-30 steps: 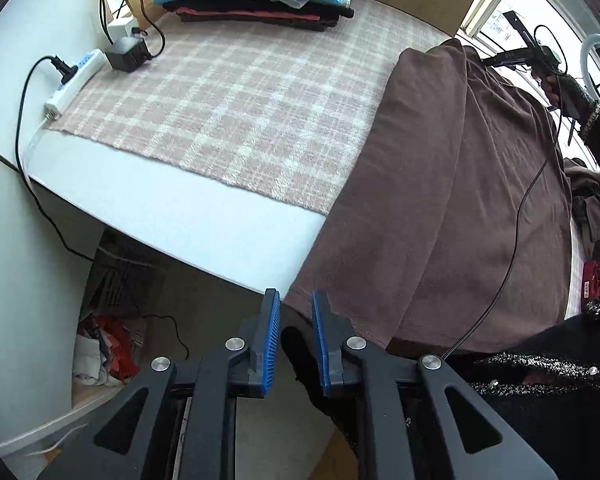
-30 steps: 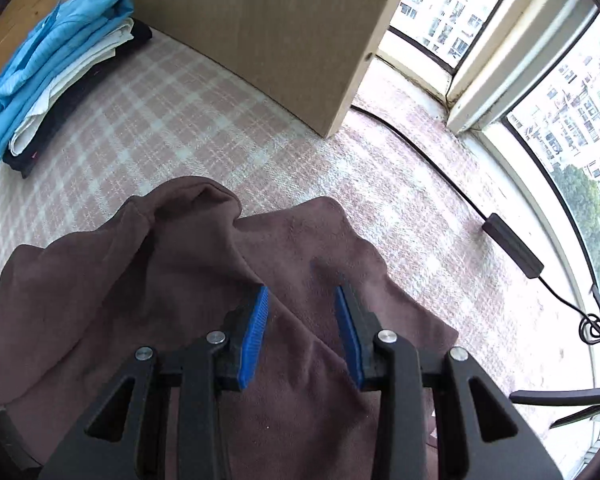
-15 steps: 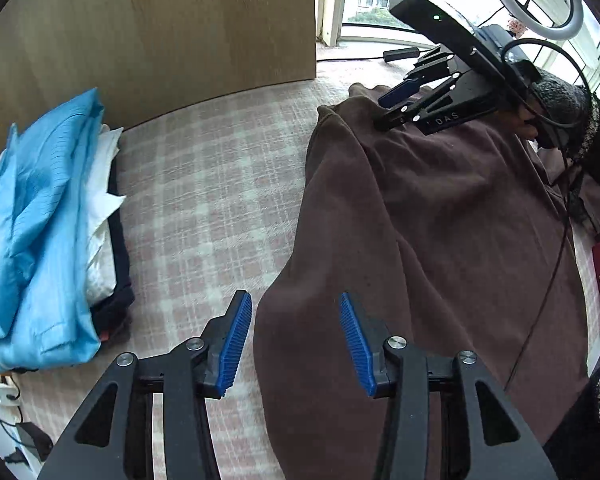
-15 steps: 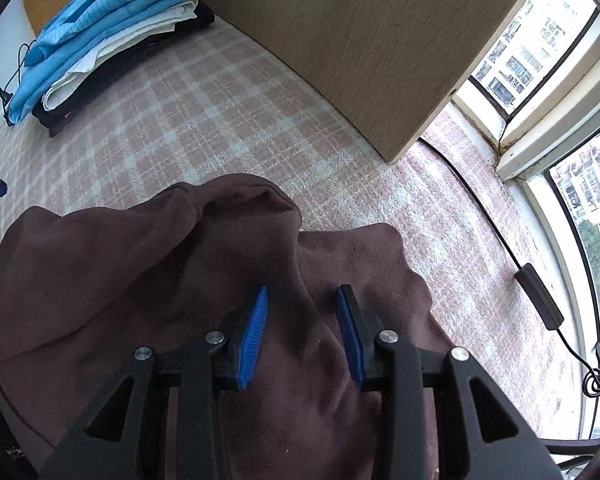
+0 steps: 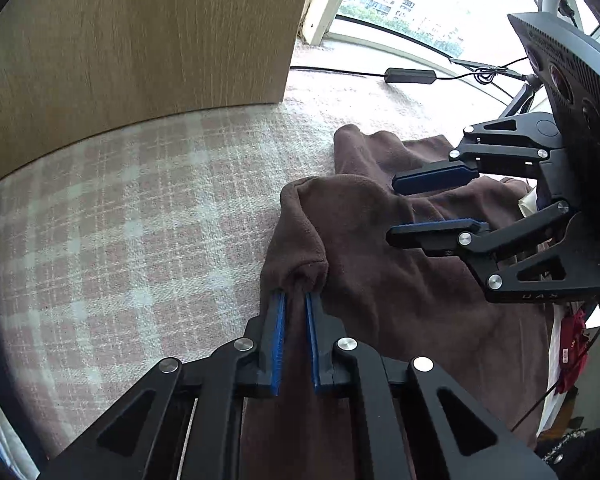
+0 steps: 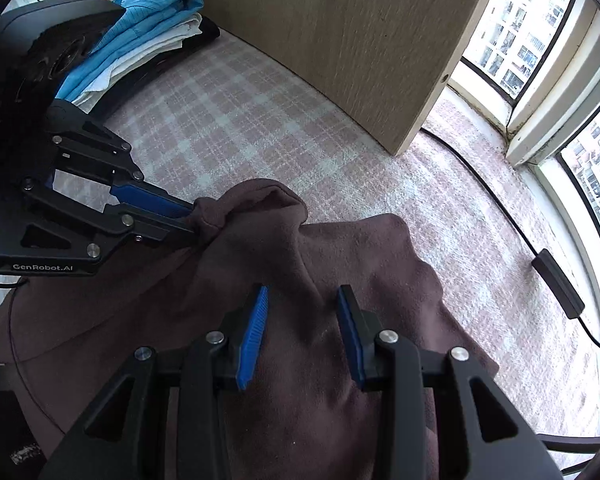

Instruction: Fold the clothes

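A brown garment (image 5: pixel 380 280) lies bunched on the plaid cloth (image 5: pixel 140 208), spread toward the near table edge. My left gripper (image 5: pixel 294 298) is shut on a rolled fold at the garment's left edge; it also shows in the right wrist view (image 6: pixel 188 220), pinching that fold. My right gripper (image 6: pixel 302 292) is open and hovers just over the garment's middle, a raised ridge of cloth between its pads. It shows in the left wrist view (image 5: pixel 392 208) too, pads apart above the cloth.
A wooden board (image 6: pixel 340 40) stands upright behind the cloth. A stack of folded clothes, blue on top (image 6: pixel 140 28), sits at the back left. A black cable with an inline box (image 6: pixel 556 284) runs along the window side.
My left gripper has swung in from the table's left side to the garment's left edge and shut on the fold. My right gripper has stayed open over the garment.
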{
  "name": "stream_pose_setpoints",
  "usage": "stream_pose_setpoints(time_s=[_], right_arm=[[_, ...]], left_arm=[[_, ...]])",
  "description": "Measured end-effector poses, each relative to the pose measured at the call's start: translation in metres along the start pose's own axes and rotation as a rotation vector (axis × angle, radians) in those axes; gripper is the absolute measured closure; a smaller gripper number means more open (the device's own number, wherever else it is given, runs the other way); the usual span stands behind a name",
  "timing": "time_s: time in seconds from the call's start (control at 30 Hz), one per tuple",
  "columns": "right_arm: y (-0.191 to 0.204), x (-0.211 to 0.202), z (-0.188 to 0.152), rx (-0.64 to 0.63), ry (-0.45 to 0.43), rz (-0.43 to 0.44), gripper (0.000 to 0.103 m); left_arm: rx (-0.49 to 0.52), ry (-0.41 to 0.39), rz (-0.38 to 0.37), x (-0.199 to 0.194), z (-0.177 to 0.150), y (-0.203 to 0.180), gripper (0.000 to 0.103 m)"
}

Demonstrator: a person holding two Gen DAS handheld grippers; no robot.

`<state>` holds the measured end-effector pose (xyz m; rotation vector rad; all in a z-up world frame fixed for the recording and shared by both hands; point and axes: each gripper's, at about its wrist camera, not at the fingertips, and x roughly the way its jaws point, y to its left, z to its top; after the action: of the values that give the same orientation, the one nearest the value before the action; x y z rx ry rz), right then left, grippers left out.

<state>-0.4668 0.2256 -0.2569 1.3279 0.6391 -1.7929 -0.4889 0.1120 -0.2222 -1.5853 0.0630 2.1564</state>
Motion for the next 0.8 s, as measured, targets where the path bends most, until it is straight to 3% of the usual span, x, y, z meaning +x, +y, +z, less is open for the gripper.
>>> stream_pose_setpoints(time_s=[0.1,0.13,0.2,0.33,0.47,0.63,0.8], right_arm=[[-0.007,0.014,0.004,-0.011,0.021,-0.114,0.068],[-0.01,0.019,0.005,-0.011,0.024,-0.151,0.051],[-0.018,0.023,0.01,0.038,-0.005,-0.182,0.036],[-0.015,0.021,0.013,0.044,-0.001,-0.198,0.035],[0.003,-0.007,0.016,0.036,-0.059,-0.192,0.035],[0.054,-0.032,0.031,-0.004,-0.093,-0.033,0.035],[0.135,-0.036,0.046,-0.173,-0.076,0.076,0.035]], left_arm=[[-0.063,-0.061,0.06,-0.016,-0.002,0.014,0.096],[-0.093,-0.061,0.061,-0.014,-0.003,0.02,0.096],[-0.109,-0.048,0.078,-0.006,-0.005,0.026,0.096],[-0.052,-0.042,0.116,-0.008,-0.004,0.012,0.088],[-0.086,-0.151,0.109,-0.072,-0.019,0.023,0.075],[-0.134,-0.25,0.15,-0.175,-0.097,0.039,0.066],[-0.303,-0.221,0.214,-0.248,-0.24,0.042,0.065]])
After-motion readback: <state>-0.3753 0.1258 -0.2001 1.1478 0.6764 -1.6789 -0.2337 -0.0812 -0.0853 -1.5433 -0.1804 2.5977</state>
